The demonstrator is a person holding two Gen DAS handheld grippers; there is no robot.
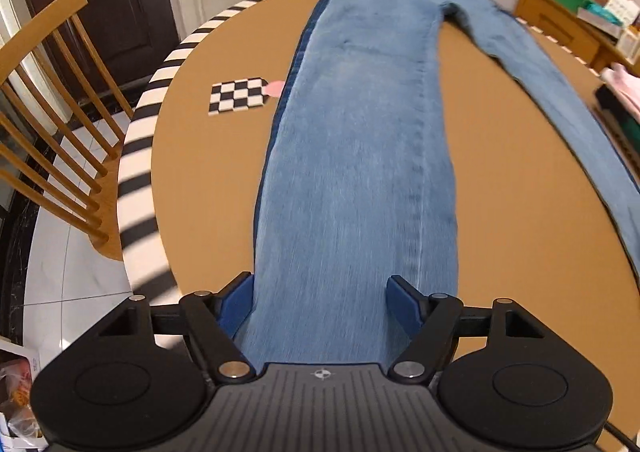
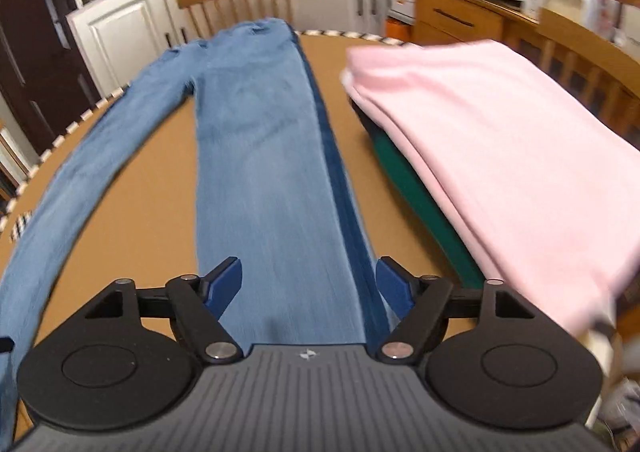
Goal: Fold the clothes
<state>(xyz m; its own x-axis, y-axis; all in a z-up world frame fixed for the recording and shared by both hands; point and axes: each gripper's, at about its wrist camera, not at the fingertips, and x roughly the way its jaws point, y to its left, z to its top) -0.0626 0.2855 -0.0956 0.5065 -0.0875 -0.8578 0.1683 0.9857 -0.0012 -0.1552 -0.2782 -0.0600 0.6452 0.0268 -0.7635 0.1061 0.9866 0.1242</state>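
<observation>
Now both grippers stand wide open, gripping nothing: the left gripper and right gripper each have one leg of the jeans lying flat between their jaws on the table.

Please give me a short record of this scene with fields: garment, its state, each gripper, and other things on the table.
garment: jeans
state: flat on the table, legs spread apart, not folded
left gripper: open, one leg end between the fingers
right gripper: open, the other leg end between the fingers
also on table: pink cloth on a green item; checkerboard
</observation>
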